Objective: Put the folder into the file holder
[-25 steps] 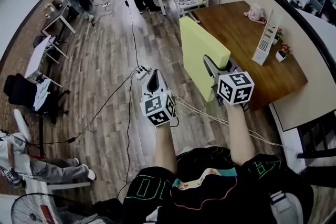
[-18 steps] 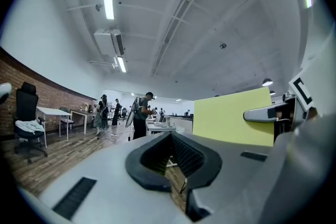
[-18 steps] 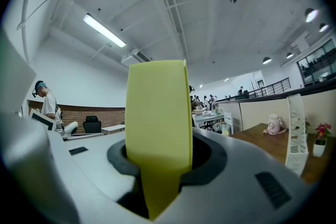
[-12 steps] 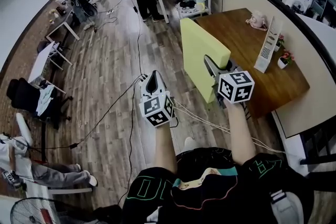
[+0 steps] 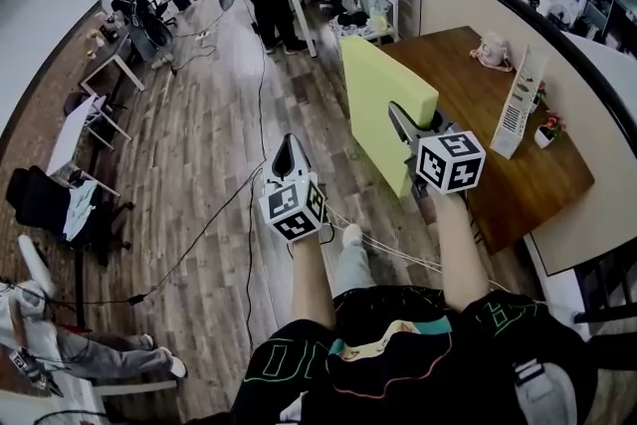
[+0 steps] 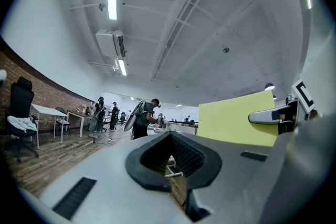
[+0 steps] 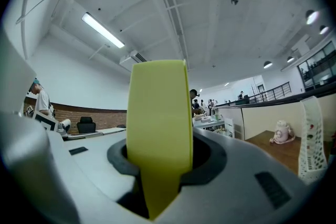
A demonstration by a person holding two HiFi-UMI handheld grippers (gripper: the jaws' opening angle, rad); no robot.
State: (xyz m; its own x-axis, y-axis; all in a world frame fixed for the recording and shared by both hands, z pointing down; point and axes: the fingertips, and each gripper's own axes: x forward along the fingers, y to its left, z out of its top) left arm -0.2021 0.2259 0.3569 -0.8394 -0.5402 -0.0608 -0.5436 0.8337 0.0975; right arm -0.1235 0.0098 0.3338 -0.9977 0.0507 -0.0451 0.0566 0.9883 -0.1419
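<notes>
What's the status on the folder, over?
Right hand-held gripper shut on yellow folder, upright near table edge. Left hand-held gripper shut, empty. File holder on table, far side, folder not in yet.

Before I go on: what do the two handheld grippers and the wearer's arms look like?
Both the left gripper and right gripper are pale grey tapered shells with black ribbed jaw pads, each carrying a white cube printed with black square markers. Forearms are bare, no sleeves; the black shirt has green outlined lettering.

One yellow folder (image 5: 383, 100), one white file holder (image 5: 516, 105), one wooden table (image 5: 478, 149).
</notes>
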